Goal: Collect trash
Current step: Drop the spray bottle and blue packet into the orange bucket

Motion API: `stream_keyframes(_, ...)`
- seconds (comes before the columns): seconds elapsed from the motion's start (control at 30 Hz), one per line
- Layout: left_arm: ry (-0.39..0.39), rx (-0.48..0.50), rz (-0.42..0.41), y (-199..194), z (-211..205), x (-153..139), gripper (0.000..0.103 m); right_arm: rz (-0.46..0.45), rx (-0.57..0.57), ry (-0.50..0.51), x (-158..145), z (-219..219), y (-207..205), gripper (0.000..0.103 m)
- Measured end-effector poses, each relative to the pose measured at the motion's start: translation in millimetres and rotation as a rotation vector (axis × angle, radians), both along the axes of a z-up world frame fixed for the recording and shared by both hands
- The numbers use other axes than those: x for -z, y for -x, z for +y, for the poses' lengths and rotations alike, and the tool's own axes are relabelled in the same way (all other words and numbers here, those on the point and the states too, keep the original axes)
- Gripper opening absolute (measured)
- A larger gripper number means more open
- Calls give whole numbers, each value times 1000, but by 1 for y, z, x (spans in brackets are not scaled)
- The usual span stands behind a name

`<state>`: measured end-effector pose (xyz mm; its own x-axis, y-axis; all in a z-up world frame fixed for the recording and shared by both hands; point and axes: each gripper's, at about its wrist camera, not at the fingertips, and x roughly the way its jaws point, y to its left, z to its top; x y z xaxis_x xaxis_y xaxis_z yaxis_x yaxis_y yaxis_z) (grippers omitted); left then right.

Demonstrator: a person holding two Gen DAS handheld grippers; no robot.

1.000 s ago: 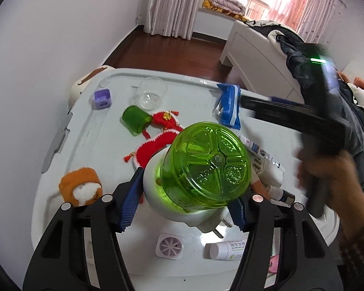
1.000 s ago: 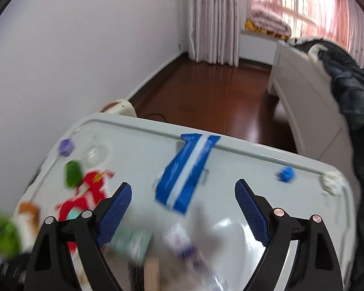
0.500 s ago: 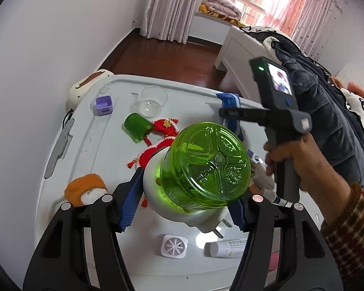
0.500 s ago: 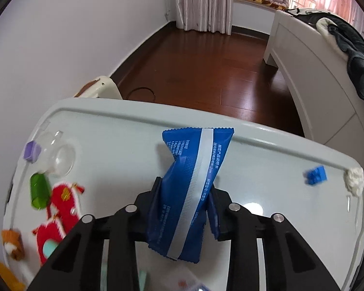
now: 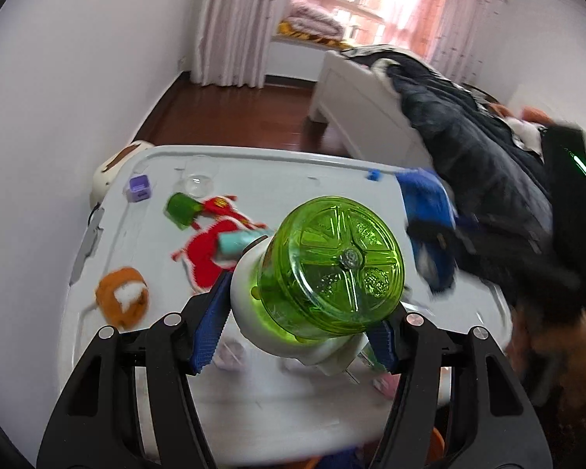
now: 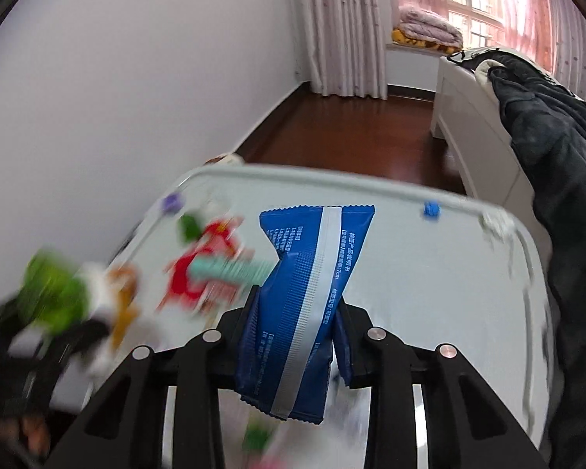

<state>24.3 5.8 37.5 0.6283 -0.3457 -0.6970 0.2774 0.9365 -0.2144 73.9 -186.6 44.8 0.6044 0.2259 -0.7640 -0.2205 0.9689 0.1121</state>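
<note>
My left gripper (image 5: 299,328) is shut on a green-topped white plug-in device (image 5: 324,273) and holds it above the pale table (image 5: 285,172). My right gripper (image 6: 297,320) is shut on a blue wrapper with a silver stripe (image 6: 308,285), lifted off the table (image 6: 429,281). In the left wrist view the wrapper (image 5: 429,226) and the right gripper show blurred at the right. In the right wrist view the green device (image 6: 58,293) shows blurred at the left.
On the table lie a red ornament (image 5: 211,242), a green cup (image 5: 181,209), a purple box (image 5: 139,188), a clear dish (image 5: 195,183), an orange plush (image 5: 123,297), a blue brick (image 6: 431,209) and a crumpled white scrap (image 6: 498,223). A bed with dark clothes (image 5: 468,148) stands at right.
My right gripper closed on the blue wrapper, lifted it off the table and drew it back to the right. My left gripper pulled back a little with the green device.
</note>
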Motion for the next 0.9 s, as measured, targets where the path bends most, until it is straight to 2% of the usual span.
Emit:
stream_keyframes(0.1,3,58,5,37,-11,1,61,51,2,-26,13,-12,64,33)
stream_keyframes(0.2,1,119,48,81,-20,13,61,146,15,-49,40,-17,125,33)
stream_keyframes(0.4,-36,211,244,153,-37,70,61,333,45,-51,104,-19,192,33)
stream_keyframes(0.5,-86,241,308,171,-48,96,61,405,42,-55,127,-19,200,36)
stream_keyframes(0.53,-105,249,321,173,-52,103,61,426,39,-57,133,-18,201,41)
stream_keyframes(0.6,-142,268,345,179,-58,113,61,453,58,-40,140,-20,200,55)
stream_keyframes(0.63,-157,267,359,180,-60,118,61,455,72,-33,140,-22,199,72)
stream_keyframes(0.67,-172,266,372,180,-62,121,62,450,93,-38,140,-27,199,76)
stream_keyframes(0.8,-201,250,320,178,-65,113,70,426,143,-73,133,-42,198,79)
stream_keyframes(0.9,-220,228,274,171,-62,101,71,403,157,-76,126,-46,193,80)
